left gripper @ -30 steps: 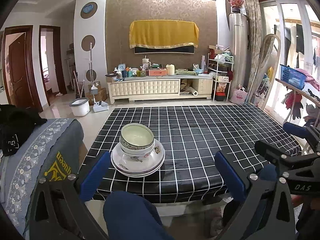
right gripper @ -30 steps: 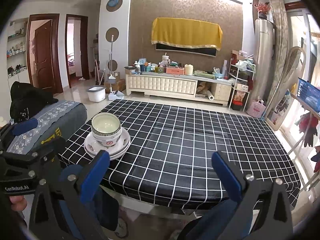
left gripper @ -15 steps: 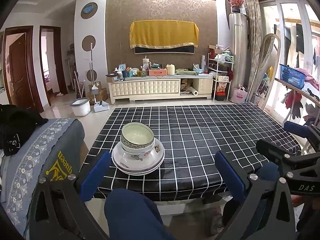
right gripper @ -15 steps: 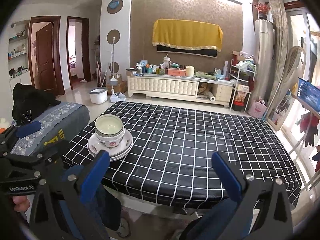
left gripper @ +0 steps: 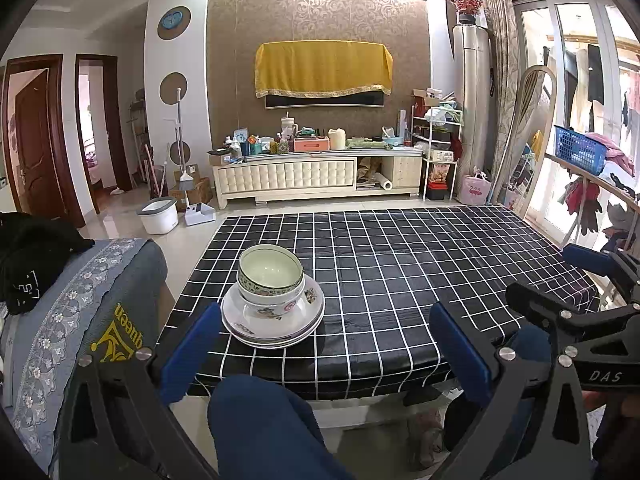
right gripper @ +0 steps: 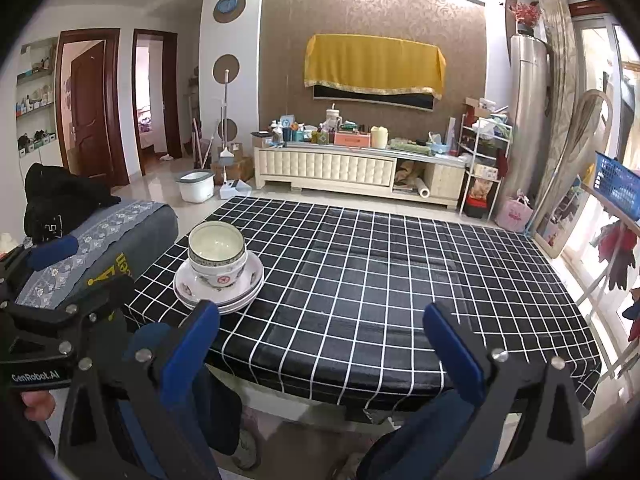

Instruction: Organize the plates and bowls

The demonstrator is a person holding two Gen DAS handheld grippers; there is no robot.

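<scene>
Two patterned bowls sit nested on a stack of white plates at the near left of the black checked table. The same bowls and plates show in the right wrist view. My left gripper is open and empty, held back over the table's near edge, just in front of the stack. My right gripper is open and empty, to the right of the stack and off the near edge.
A grey sofa arm with black clothing stands left of the table. The person's knee is below the near edge. A TV cabinet lines the far wall. A rail with a blue basket is at the right.
Both grippers have drawn back slightly from the table and stayed open. The stack of bowls and plates has not moved.
</scene>
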